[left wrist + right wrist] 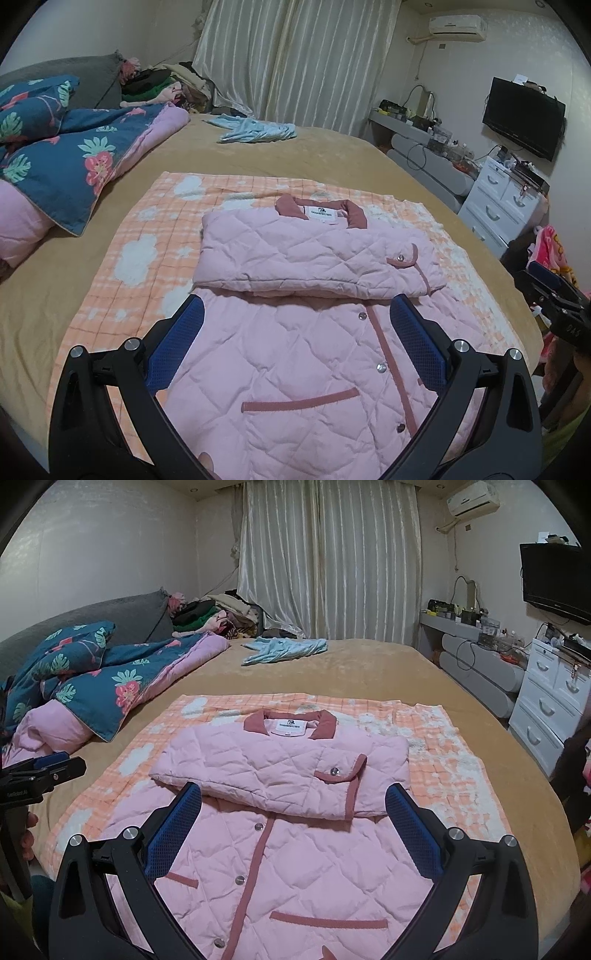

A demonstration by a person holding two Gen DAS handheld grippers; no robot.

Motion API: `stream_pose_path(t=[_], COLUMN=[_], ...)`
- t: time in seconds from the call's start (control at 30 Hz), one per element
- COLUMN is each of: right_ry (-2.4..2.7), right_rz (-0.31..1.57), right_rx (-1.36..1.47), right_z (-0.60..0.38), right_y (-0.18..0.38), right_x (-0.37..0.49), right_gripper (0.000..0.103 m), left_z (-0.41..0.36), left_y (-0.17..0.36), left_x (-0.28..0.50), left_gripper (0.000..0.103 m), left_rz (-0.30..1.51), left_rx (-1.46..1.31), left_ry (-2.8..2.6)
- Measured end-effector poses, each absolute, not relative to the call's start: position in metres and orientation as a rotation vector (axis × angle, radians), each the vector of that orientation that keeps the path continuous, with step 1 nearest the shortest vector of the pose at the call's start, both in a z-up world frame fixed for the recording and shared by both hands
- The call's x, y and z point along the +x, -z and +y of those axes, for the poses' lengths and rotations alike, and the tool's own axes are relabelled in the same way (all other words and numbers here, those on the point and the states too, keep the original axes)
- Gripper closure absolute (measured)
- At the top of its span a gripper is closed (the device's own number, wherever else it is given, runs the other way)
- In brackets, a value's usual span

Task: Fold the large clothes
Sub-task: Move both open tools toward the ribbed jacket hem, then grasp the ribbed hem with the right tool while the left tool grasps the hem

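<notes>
Two blue pads spread wide on the left gripper, holding nothing, and the pink quilted jacket lies between and beyond them on the orange checked blanket. Over to the right wrist: right gripper equally wide, empty, jacket's folded sleeve just past its fingertips.

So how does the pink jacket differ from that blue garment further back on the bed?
The pink jacket is quilted, lies flat on a checked orange blanket and has its sleeves folded across the chest. The blue garment looks thin, lies crumpled and unfolded, straight on the tan bedcover. The jacket sits near the grippers, the blue one far off. Both rest on the same bed.
</notes>
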State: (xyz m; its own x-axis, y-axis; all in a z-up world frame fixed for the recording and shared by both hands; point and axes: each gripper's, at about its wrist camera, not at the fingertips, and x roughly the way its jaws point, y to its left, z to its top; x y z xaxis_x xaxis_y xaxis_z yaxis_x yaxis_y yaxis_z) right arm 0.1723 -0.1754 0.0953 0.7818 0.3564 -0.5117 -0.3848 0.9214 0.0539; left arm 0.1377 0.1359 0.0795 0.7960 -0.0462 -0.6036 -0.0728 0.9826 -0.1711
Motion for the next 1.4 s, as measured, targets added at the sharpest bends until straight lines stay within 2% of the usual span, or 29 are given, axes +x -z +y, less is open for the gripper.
stream_pose_path(t=[0.8, 1.4], right_ry=[-0.305, -0.237], right_rz=[0.580, 0.684], right_rx=[-0.078, -0.097], right_z=[-0.218, -0.264], right_y=[-0.047, 0.000], right_x=[0.143, 0.134], right_gripper=[0.004, 0.004], left_z=[0.139, 0.158], left_y=[-0.024, 0.032], left_x=[0.102, 0.076], left_gripper=[0.008, 0.008], left_rz=[0.714, 0.813], left_rx=[-0.160, -0.133], left_ry=[-0.069, -0.113])
